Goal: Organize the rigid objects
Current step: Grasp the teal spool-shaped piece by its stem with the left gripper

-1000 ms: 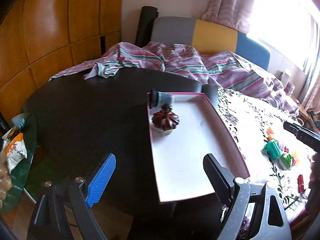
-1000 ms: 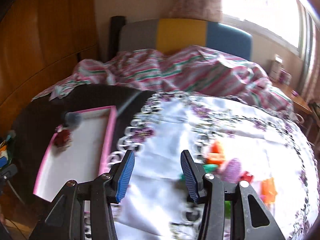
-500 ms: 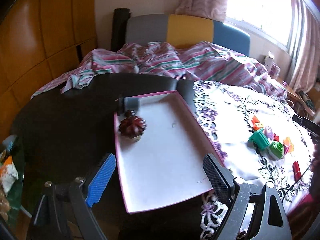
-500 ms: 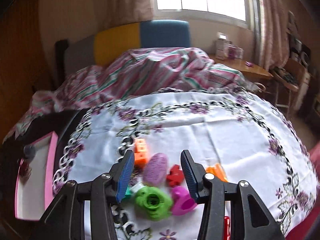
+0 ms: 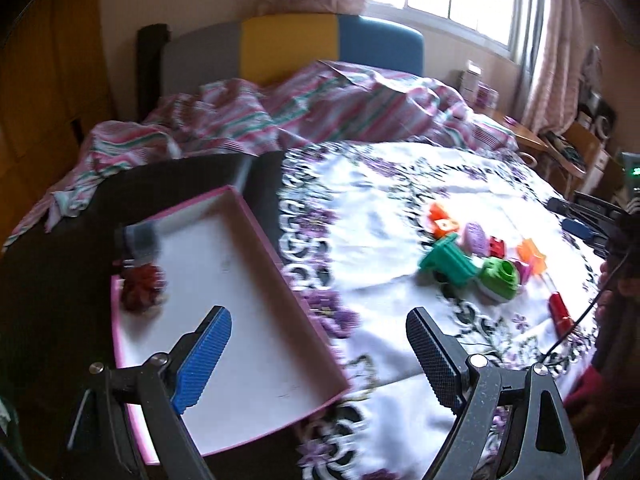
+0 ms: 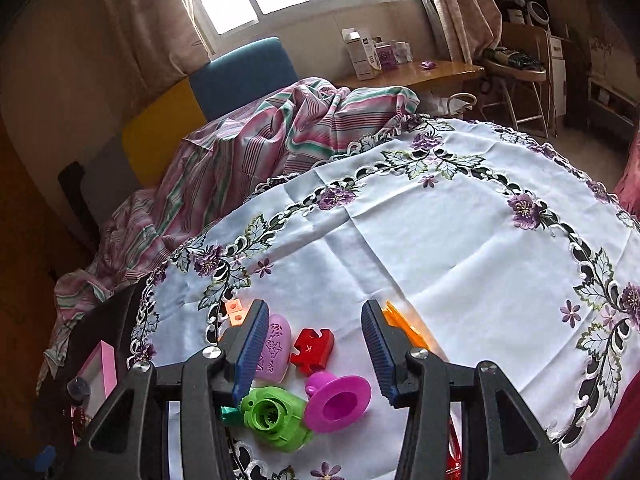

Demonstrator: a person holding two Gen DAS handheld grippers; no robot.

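Blue ribbed pads mark the right gripper [image 6: 312, 354], whose jaws are seen partly open with nothing pressed between them, held just above a cluster of small plastic toys on the embroidered tablecloth [image 6: 460, 240]. Directly between the pads lie a red puzzle-shaped piece [image 6: 313, 349] and a magenta funnel-shaped piece [image 6: 338, 402], with a green round piece [image 6: 274, 416] just beside the funnel and a pale purple oval piece [image 6: 276, 346] against the left pad. An orange piece [image 6: 404, 326] is partly hidden behind the right pad. The step in hand is judged to be picking one toy for the tray; the jaws would best be centred on a single piece, probably the red one, so that neighbours are not dragged or nipped. The left gripper [image 5: 320, 360] is held wide open and empty over the near end of the pink-rimmed tray [image 5: 296, 300], which lies on the dark table [image 5: 60, 280] beside the cloth. In the tray's far corner a dark red flower-like object [image 5: 142, 288] and a grey cylinder [image 5: 138, 240] are already placed. Beyond, a bed with a striped sheet [image 5: 320, 100] is seen.
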